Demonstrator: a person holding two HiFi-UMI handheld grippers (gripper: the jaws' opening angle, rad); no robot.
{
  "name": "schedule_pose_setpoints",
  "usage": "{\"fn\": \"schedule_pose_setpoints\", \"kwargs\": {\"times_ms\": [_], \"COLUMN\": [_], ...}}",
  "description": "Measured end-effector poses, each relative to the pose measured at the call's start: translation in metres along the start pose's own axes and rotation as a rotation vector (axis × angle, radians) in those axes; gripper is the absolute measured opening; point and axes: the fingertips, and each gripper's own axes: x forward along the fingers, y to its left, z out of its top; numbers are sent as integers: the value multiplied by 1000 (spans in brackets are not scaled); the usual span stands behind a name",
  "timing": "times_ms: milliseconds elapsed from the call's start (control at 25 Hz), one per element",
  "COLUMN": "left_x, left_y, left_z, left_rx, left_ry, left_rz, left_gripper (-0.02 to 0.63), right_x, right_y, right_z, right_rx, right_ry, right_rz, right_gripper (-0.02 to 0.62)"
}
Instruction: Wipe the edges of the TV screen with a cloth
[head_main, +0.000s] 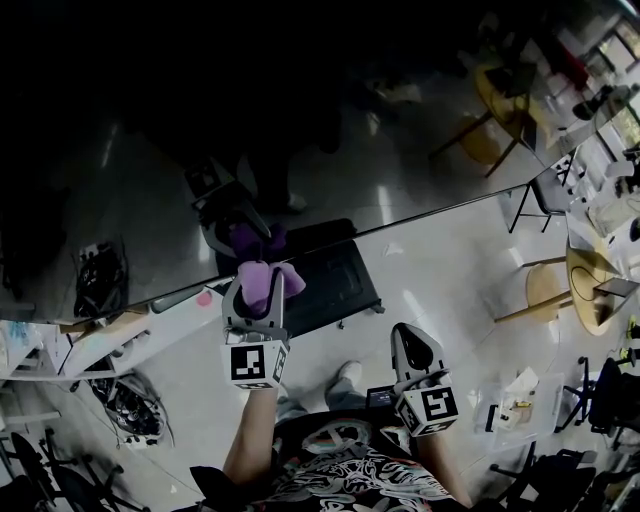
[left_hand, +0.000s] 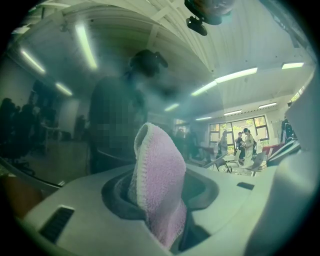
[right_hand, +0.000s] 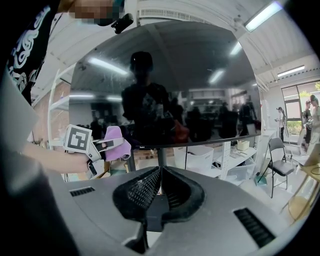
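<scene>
The left gripper (head_main: 257, 288) has its jaws clamped on a folded pink cloth (left_hand: 160, 185), which sticks up past the jaw tips. In the right gripper view the cloth rests against the bottom edge of the TV screen (right_hand: 200, 75), near its lower left corner and left of the stand post (right_hand: 161, 157). The dark, glossy screen mirrors the person and the ceiling lights. The right gripper (right_hand: 160, 182) hangs back from the screen, well apart from the left one, with its jaws pressed together and nothing between them. A chair (right_hand: 277, 160) stands off to the right.
</scene>
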Motion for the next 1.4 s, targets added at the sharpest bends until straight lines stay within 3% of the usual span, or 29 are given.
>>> {"fn": "schedule_pose_setpoints", "kwargs": {"times_ms": [200, 560, 1400], "left_x": [17, 30, 35], "left_y": [-29, -43, -45], "left_z": [3, 2, 0], "left_rx": [9, 26, 13], "left_ry": [5, 11, 9], "left_rz": [-6, 20, 39], "left_gripper": [181, 181, 181], "right_x": [2, 17, 25], "right_y": [-32, -54, -61], "right_z": [6, 15, 12], "right_rx": [13, -32, -23], "right_ry": [-6, -10, -14], "right_rz": [7, 51, 85], "right_gripper": [32, 32, 32]}}
